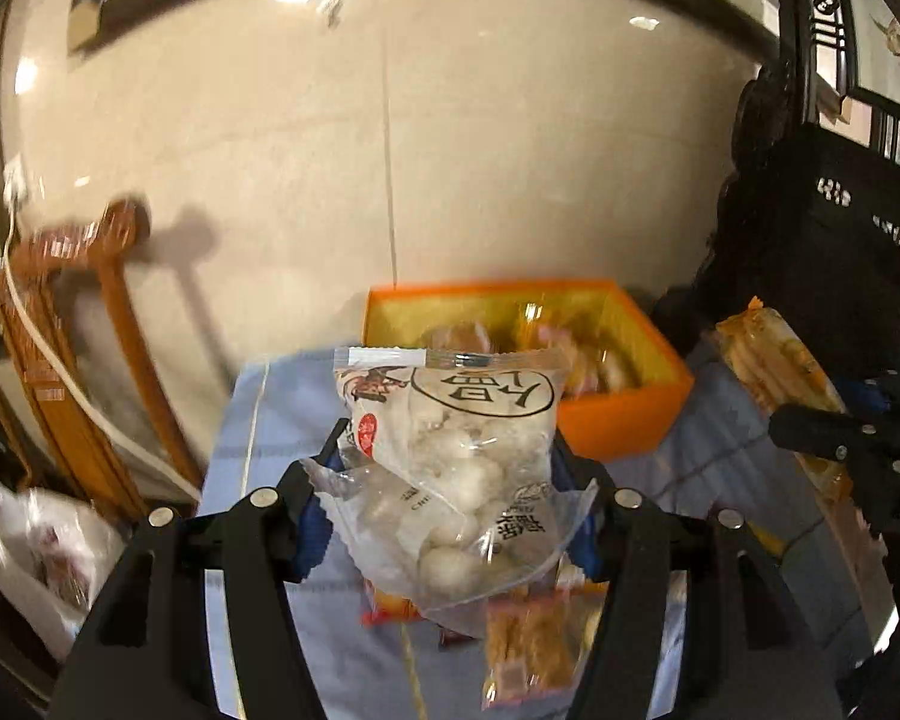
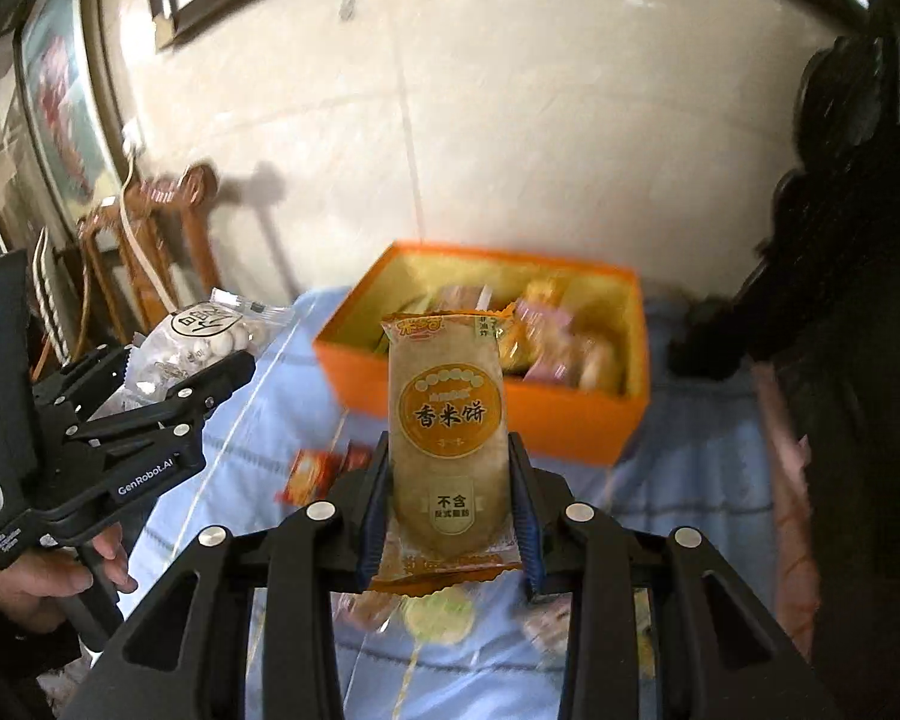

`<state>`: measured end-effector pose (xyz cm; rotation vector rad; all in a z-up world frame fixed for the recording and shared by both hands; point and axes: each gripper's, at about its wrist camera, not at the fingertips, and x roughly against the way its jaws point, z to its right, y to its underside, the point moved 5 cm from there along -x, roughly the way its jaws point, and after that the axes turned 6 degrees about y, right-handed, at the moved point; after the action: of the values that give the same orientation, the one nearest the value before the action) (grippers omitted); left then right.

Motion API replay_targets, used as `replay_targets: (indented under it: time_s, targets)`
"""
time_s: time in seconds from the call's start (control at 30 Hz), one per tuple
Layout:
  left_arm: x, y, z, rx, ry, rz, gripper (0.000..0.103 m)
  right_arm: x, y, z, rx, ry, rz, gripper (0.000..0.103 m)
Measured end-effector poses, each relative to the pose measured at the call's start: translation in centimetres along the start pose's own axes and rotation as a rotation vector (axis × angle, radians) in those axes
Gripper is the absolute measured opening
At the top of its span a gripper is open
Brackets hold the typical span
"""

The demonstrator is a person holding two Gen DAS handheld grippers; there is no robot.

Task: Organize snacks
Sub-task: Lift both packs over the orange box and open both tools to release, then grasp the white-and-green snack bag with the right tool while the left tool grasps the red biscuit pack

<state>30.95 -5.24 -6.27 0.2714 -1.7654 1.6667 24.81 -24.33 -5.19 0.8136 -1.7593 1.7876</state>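
Observation:
My left gripper (image 1: 450, 456) is shut on a clear bag of white round candies (image 1: 462, 450) and holds it above the blue cloth, short of the orange box (image 1: 624, 414). My right gripper (image 2: 450, 456) is shut on an orange rice cracker packet (image 2: 447, 438), held upright in front of the same orange box (image 2: 480, 420), which holds several snack packets. The left gripper (image 2: 180, 384) with its candy bag (image 2: 198, 342) shows at the left of the right wrist view. The right gripper's packet (image 1: 780, 372) shows at the right of the left wrist view.
Loose snack packets lie on the blue cloth (image 2: 690, 510) under the grippers, among them an orange packet (image 1: 531, 642) and a small red one (image 2: 309, 474). A wooden chair (image 1: 90, 312) stands at the left. A white plastic bag (image 1: 36, 558) sits at lower left. A tiled wall (image 1: 390, 150) is behind the box.

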Motion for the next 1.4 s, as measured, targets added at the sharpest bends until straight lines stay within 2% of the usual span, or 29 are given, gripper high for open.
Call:
replay_targets:
  time_s: [0.2, 0.37, 0.63, 0.73, 0.77, 0.8, 0.87, 1.03, 1.17, 1.27, 1.4]
  targets:
    - [-1.0, -6.2, 1.4, -0.029, -0.001, 0.05, 0.06, 0.7, -5.8, 2.3, -0.015, 0.043, 0.062, 0.035]
    - [-3.1, -10.1, 2.4, -0.067, -0.015, 0.073, 0.06, 0.0, -9.1, 4.1, -0.028, 0.067, 0.085, 0.035]
    - [-8.5, -13.2, 2.6, -0.081, -0.038, 0.056, 0.06, -4.4, -12.2, 6.2, -0.022, 0.101, 0.069, 0.035]
    - [-11.8, -13.5, 2.0, -0.068, -0.036, 0.035, 0.07, -7.9, -13.0, 6.1, -0.001, 0.069, 0.014, 0.038]
    - [-13.1, -13.3, 1.7, -0.055, -0.026, 0.019, 0.083, -9.3, -12.9, 6.1, 0.009, 0.067, -0.02, 0.047]
    - [-14.0, -13.0, 1.3, -0.047, -0.036, 0.0, 0.088, -10.7, -12.8, 6.5, 0.013, 0.096, -0.045, 0.058]
    - [-15.9, -11.9, 0.3, -0.041, -0.089, -0.043, 0.089, -12.0, -12.3, 7.4, 0.009, 0.149, -0.059, 0.06]
    - [-16.4, -8.4, -1.6, -0.042, -0.115, -0.068, 0.093, -13.0, -8.9, 8.8, -0.03, 0.137, -0.095, 0.06]
    - [-15.3, -4.8, -2.7, -0.013, -0.098, -0.095, 0.093, -12.4, -4.9, 9.5, -0.052, 0.133, -0.125, 0.06]
    - [-14.3, -2.0, -3.0, -0.007, -0.078, -0.129, 0.094, -11.6, -2.1, 9.3, -0.075, 0.134, -0.152, 0.065]
    - [-11.9, 3.2, -3.4, -0.033, -0.067, -0.162, 0.095, -10.1, 4.2, 9.1, -0.104, 0.165, -0.211, 0.077]
